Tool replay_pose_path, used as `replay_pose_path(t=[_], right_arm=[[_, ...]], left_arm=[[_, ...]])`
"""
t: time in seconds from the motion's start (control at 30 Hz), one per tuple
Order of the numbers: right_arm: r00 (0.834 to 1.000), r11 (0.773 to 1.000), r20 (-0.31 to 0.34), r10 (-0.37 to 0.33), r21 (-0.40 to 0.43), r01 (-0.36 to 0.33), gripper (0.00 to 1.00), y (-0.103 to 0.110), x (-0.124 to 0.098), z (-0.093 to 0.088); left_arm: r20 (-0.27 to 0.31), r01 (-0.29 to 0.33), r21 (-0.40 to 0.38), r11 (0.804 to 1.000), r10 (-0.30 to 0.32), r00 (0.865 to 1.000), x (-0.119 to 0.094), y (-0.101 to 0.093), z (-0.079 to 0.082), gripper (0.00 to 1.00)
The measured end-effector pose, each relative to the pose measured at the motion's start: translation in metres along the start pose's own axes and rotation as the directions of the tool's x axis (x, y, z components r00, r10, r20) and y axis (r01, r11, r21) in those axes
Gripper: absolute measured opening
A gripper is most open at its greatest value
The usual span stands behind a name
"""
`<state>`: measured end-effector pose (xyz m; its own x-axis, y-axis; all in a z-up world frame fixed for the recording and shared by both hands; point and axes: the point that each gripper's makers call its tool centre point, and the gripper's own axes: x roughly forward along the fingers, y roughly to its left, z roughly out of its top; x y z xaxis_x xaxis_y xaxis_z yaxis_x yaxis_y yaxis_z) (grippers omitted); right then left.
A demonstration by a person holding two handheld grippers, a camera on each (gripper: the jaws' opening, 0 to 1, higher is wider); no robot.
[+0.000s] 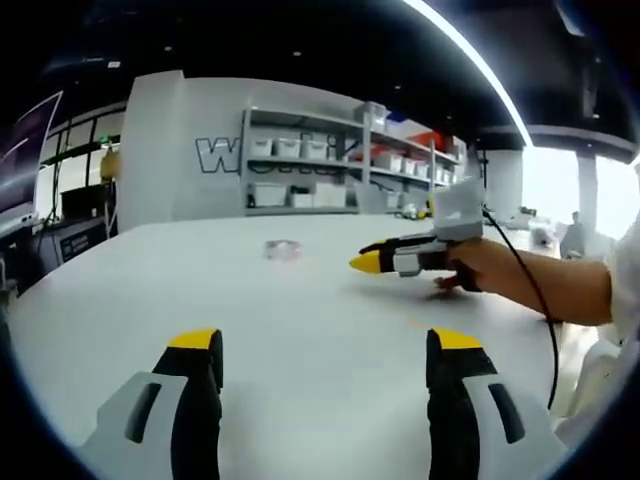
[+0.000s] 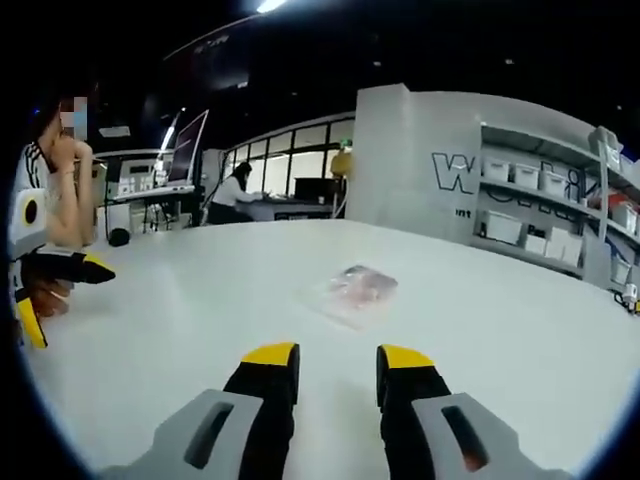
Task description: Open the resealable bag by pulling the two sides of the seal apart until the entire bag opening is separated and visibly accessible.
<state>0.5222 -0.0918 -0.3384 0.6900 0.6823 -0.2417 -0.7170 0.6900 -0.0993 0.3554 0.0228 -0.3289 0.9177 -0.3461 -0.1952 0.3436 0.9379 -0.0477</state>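
Still approaching — the resealable bag [image 2: 352,290] lies untouched mid-table.

We hold the left gripper [image 1: 325,345] with jaws spread wide and the right gripper [image 2: 336,362] with jaws a little apart, both empty above the white table [image 2: 500,330]; the bag sits well in from its edges, ahead of the right jaws. We would pin one seal lip and pinch the other — then pull evenly. Wall lettering starts "W"; the rest is unreadable.

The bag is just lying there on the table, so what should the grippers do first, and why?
Probably bring the right gripper forward to the near edge of the bag. The bag lies flat on the white table, untouched, ahead of its parted jaws, which hold nothing. The left gripper, also open, is farther away, so it could follow.
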Motion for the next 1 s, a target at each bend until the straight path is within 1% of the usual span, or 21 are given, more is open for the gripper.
replay_pose_path(t=[0.4,0.43,0.47,0.67,0.77,1.0], right_arm=[[0.999,0.999,-0.022,-0.023,-0.042,0.022,0.26,-0.016,0.023,-0.001],[0.999,0.999,-0.026,-0.023,-0.044,0.022,0.26,-0.023,0.03,-0.001],[0.999,0.999,-0.028,-0.024,-0.047,0.022,0.26,-0.026,0.033,0.0],[1.0,0.998,-0.02,-0.005,-0.066,0.004,0.23,-0.023,0.045,0.004],[1.0,0.997,-0.015,0.002,-0.082,-0.004,0.23,-0.027,0.054,0.006],[1.0,0.996,-0.017,0.0,-0.094,-0.001,0.23,-0.024,0.058,0.006]], left_arm=[[-0.007,0.004,0.0,1.0,-0.004,1.0,0.0,0.001,0.0,0.83],[-0.009,0.002,-0.001,1.0,-0.002,1.0,-0.001,0.002,0.0,0.83],[-0.009,0.0,-0.001,1.0,0.0,1.0,-0.001,0.002,0.0,0.83],[-0.009,-0.004,0.004,1.0,0.004,1.0,-0.002,0.004,0.004,0.83],[-0.014,-0.005,0.003,1.0,0.005,1.0,-0.002,0.005,0.004,0.83],[-0.011,-0.01,0.003,1.0,0.01,1.0,-0.003,0.007,0.006,0.83]])
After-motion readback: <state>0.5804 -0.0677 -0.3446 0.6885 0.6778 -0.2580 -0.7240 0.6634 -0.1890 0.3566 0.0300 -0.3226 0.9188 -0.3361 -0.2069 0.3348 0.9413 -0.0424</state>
